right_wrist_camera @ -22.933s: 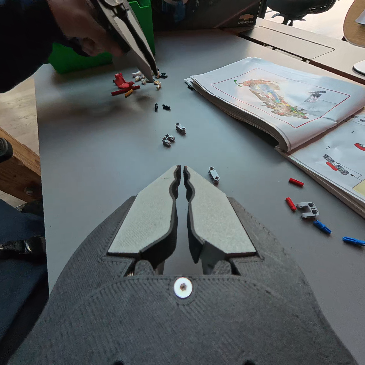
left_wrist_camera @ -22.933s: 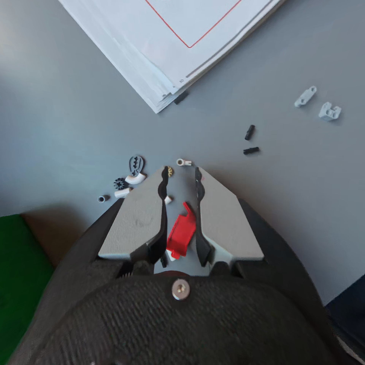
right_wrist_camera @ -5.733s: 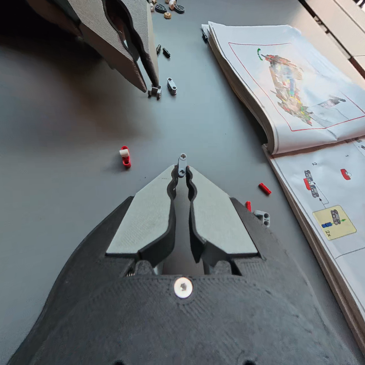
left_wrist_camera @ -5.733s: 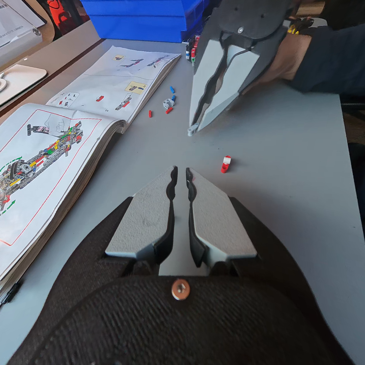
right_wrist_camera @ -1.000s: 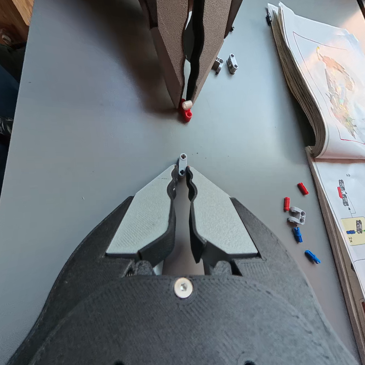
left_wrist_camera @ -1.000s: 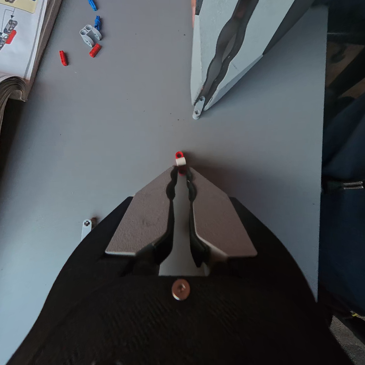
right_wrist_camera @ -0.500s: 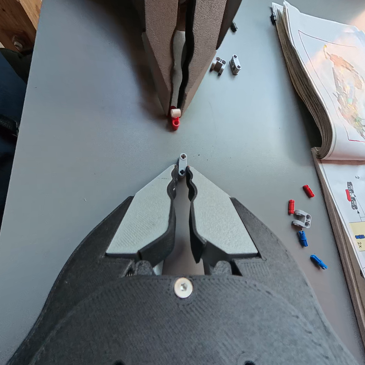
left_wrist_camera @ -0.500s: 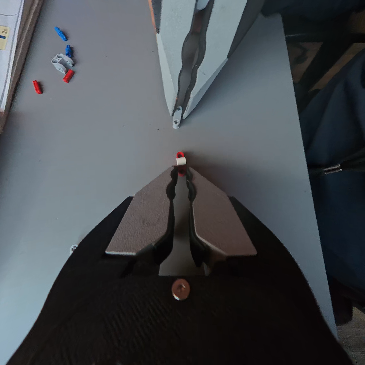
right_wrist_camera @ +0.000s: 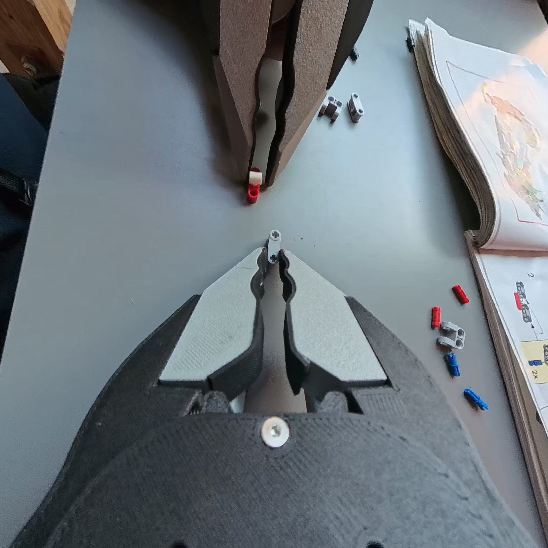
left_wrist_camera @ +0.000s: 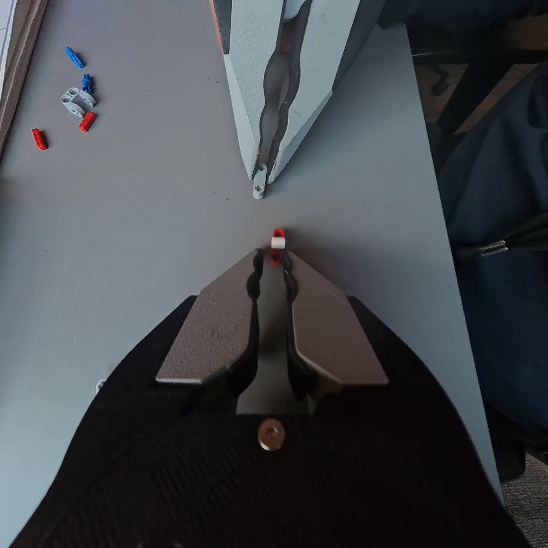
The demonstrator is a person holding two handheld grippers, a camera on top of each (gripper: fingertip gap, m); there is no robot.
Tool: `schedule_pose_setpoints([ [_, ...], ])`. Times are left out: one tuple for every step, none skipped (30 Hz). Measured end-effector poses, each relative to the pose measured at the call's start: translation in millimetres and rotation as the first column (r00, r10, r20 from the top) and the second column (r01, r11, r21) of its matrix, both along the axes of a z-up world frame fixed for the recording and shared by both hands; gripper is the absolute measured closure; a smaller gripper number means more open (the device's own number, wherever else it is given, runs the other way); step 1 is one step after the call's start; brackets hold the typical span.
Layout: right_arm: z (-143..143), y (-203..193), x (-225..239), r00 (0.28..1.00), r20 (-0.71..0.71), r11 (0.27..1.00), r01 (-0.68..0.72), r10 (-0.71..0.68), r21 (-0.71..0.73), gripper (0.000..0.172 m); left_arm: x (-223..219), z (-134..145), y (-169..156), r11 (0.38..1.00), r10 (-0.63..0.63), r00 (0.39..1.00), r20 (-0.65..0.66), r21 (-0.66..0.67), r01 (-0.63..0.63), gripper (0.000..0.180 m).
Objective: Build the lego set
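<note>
In the left wrist view, the left gripper point(left_wrist_camera: 273, 257) points down at the grey tabletop point(left_wrist_camera: 133, 237) with its jaws parted; a small red plastic connector carrying a white sleeve point(left_wrist_camera: 278, 247) lies at the fingertips, against the right-hand pad, with a visible gap to the other pad, so it is not clamped. Just beyond it, the right gripper point(left_wrist_camera: 261, 175) faces back, clenched on a light grey two-hole plastic link point(left_wrist_camera: 259, 184) that projects from its tips. At upper left lie two blue pins point(left_wrist_camera: 80, 69), a grey double-hole connector point(left_wrist_camera: 77, 100) and two red pins point(left_wrist_camera: 62, 130). In the right wrist view, the right gripper point(right_wrist_camera: 273, 252) grips the grey link point(right_wrist_camera: 274, 246) at its lower hole, both pads pressed on it, the upper hole clear of the tips. Opposite, the left gripper point(right_wrist_camera: 258, 175) stands with the red connector point(right_wrist_camera: 254, 186) at its tips on the table. Two grey connectors point(right_wrist_camera: 342, 107) lie behind, and an open instruction booklet point(right_wrist_camera: 489, 133) occupies the right edge, with red pins, a grey connector and blue pins beside it.
</note>
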State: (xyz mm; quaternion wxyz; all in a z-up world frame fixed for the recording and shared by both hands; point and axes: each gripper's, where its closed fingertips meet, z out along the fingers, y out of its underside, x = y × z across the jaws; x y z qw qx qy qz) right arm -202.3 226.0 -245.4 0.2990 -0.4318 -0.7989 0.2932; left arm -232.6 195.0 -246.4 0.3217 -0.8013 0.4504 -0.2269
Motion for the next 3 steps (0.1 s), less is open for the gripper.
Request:
schedule_pose_setpoints([
  [2.6, -2.5, -1.2, 1.000, -0.014, 1.000, -0.006, 0.005, -0.011, 0.167, 1.1, -0.1, -0.2, 1.000, -0.003, 1.000, -0.001, 0.000, 0.003, 0.172],
  [5.1, -6.1, -2.3, 1.000, -0.025, 1.000, -0.015, 0.014, -0.026, 0.167, 2.2, -0.2, -0.3, 1.000, -0.006, 1.000, -0.002, 0.001, 0.006, 0.174],
  [6.3, -8.9, -3.4, 0.999, -0.028, 0.999, -0.021, 0.020, -0.037, 0.167, 3.4, -0.3, -0.5, 1.000, -0.010, 1.000, -0.004, 0.004, 0.010, 0.175],
])
